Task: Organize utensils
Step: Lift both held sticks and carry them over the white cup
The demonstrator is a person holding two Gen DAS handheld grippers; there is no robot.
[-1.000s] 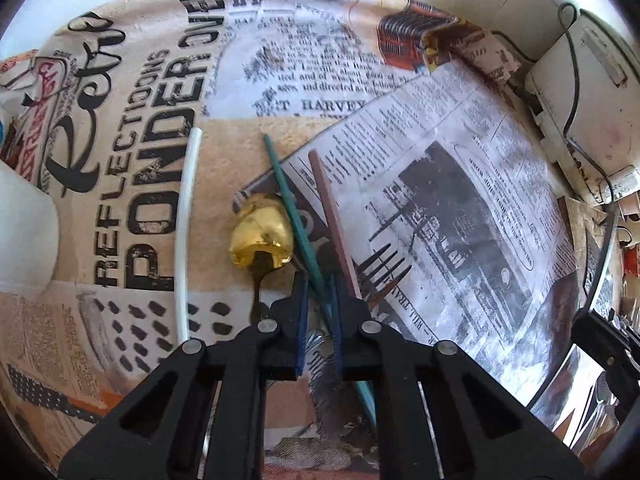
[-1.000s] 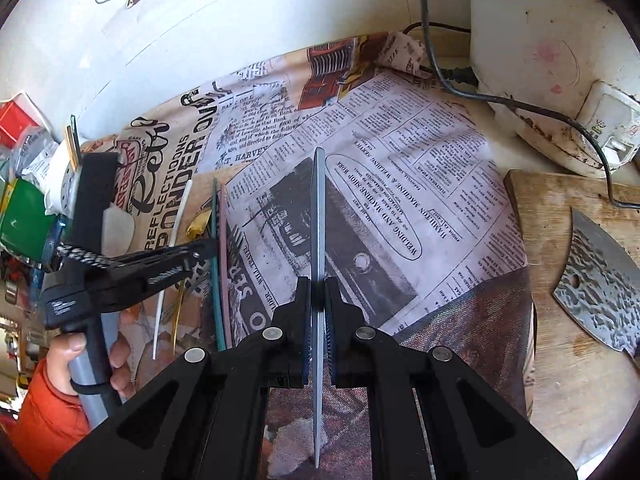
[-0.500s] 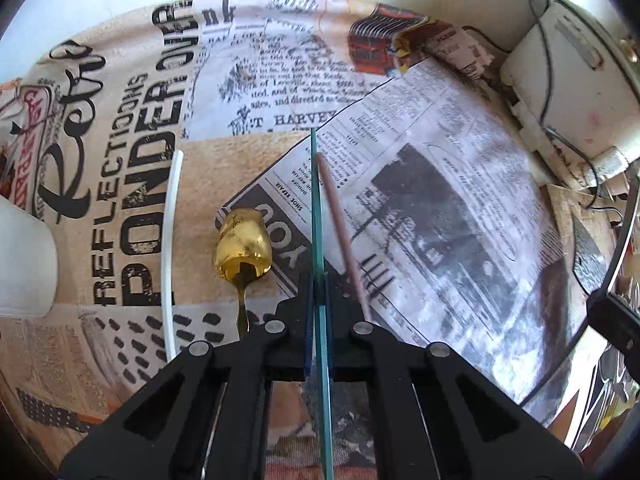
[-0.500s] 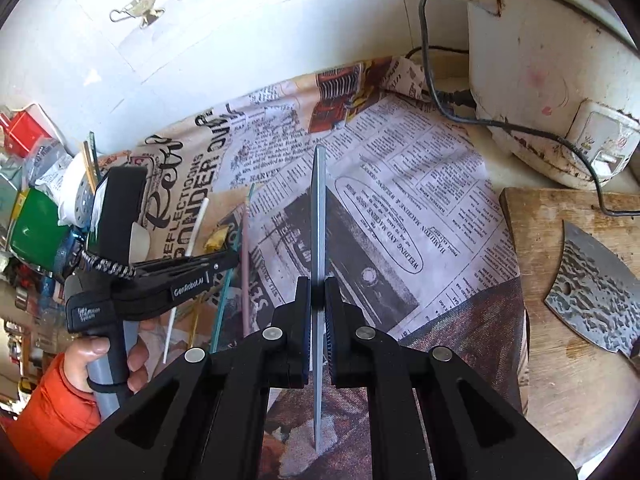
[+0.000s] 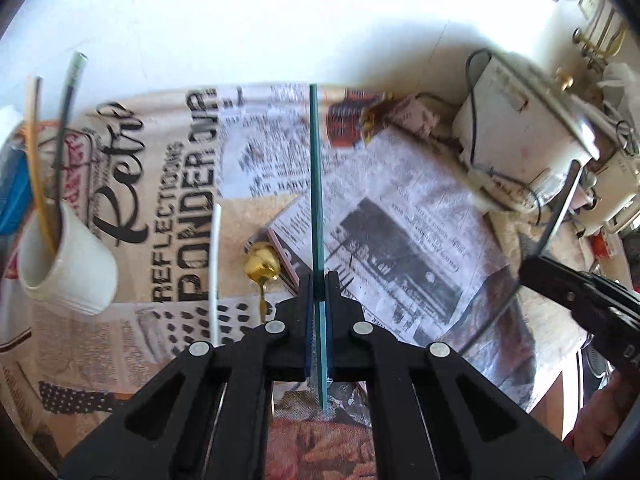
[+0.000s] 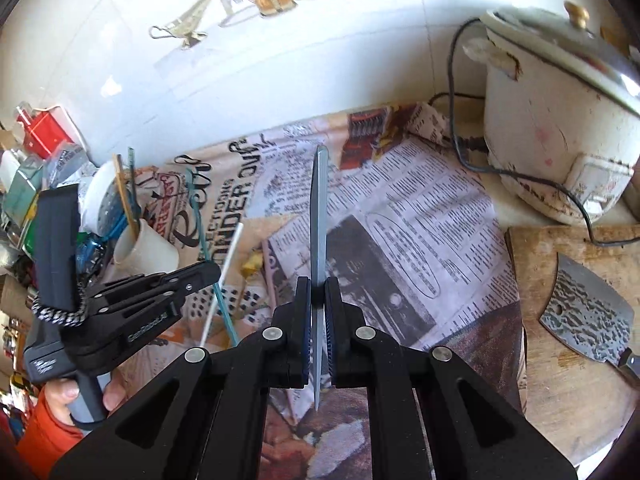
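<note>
Showing both grippers clamped on 1 chopstick each: left gripper (image 5: pixel 319 280) on teal chopstick (image 5: pixel 314 184), right gripper (image 6: pixel 318 292) on grey chopstick (image 6: pixel 319 232); a thin stick may pivot and miss the cup (image 5: pixel 68 264).

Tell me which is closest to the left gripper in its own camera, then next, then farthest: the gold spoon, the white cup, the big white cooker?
From the left gripper:
1. Gold spoon, lying on the newspaper just left of the fingers.
2. White cup, farther out at the left edge, with sticks standing in it.
3. White cooker, far off at the upper right, by the wall.
</note>
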